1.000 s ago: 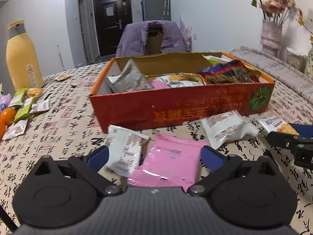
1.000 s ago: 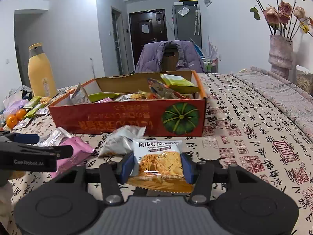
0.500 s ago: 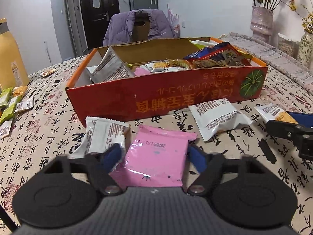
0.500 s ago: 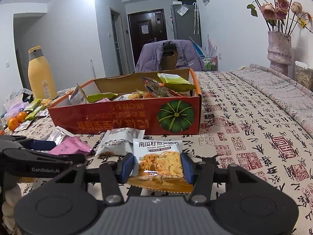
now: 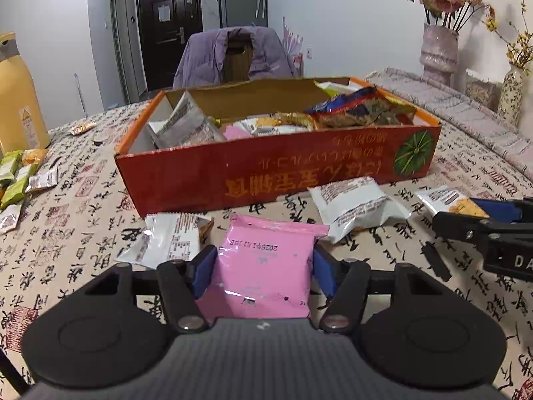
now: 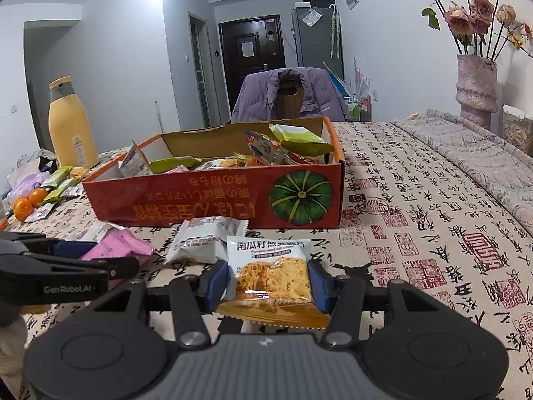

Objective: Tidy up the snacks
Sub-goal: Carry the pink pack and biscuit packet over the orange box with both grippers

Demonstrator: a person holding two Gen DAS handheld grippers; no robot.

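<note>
A pink snack packet [image 5: 266,260] sits between the blue pads of my left gripper [image 5: 263,271], whose jaws are closing and touch both of its side edges. My right gripper [image 6: 268,283] is shut on a white and orange oat-crisp packet [image 6: 271,273], held just above the tablecloth. Behind both stands the red cardboard box [image 5: 283,170] with a pumpkin print, holding several snack packets. Two white packets [image 5: 356,206] [image 5: 166,240] lie in front of the box. The left gripper [image 6: 66,260] shows at the left of the right wrist view.
A yellow bottle [image 6: 71,126], green packets [image 5: 13,173] and oranges [image 6: 30,200] sit at the table's left. A vase of flowers [image 6: 476,86] stands at the back right. A chair with a purple jacket [image 5: 233,56] is behind the box.
The left gripper's jaws have come in from wide open onto the pink packet's sides, and the view has swung slightly left. The right gripper has kept still with its packet.
</note>
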